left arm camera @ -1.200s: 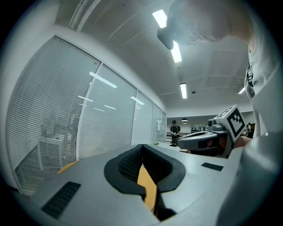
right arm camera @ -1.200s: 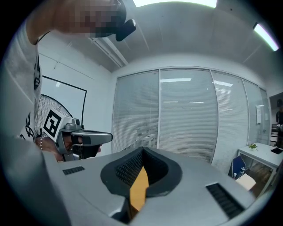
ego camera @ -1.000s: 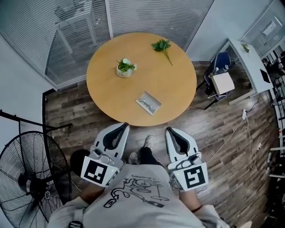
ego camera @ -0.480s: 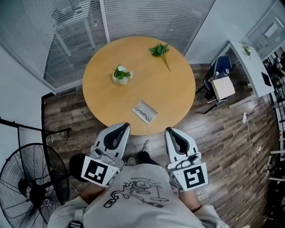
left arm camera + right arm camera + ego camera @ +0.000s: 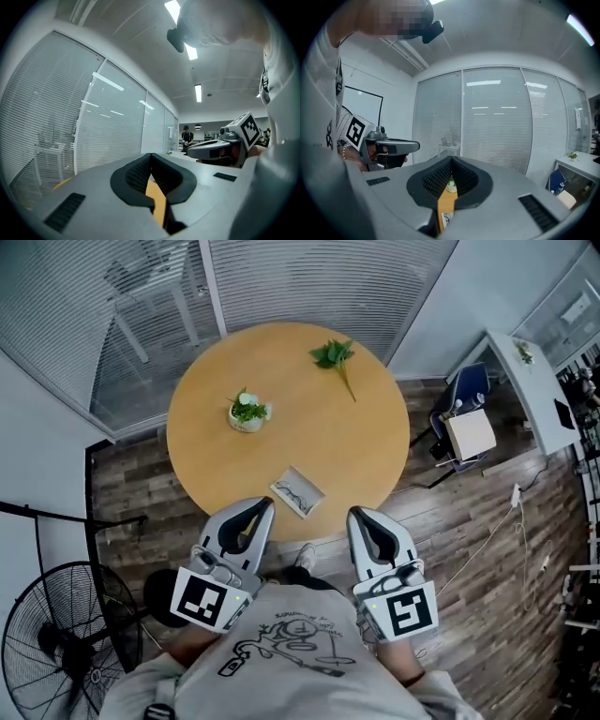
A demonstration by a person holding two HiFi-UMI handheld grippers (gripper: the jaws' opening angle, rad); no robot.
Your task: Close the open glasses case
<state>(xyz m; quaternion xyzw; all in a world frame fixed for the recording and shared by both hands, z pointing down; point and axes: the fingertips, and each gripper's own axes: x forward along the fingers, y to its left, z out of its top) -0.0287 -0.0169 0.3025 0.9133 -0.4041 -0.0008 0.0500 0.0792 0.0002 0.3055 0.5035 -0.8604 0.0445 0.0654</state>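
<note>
An open glasses case [image 5: 298, 492] with dark glasses inside lies flat near the front edge of the round wooden table [image 5: 366, 446]. Both grippers are held low in front of the person's chest, short of the table. The left gripper [image 5: 258, 505] points at the table edge just left of the case, its jaws shut with nothing between them. To the right of the case, the right gripper [image 5: 357, 514] is likewise shut and empty. In the right gripper view, the case [image 5: 446, 218] shows as a sliver in the slot below the closed tips [image 5: 451, 160].
A small white pot with a green plant [image 5: 247, 412] stands left of the table's centre, and a leafy sprig [image 5: 334, 356] lies at the far side. A floor fan [image 5: 56, 652] is at lower left. A chair [image 5: 466, 432] and a white desk [image 5: 525, 371] stand right.
The table and the case have come closer and shifted slightly left in the head view. Both grippers keep the same pose and stay shut.
</note>
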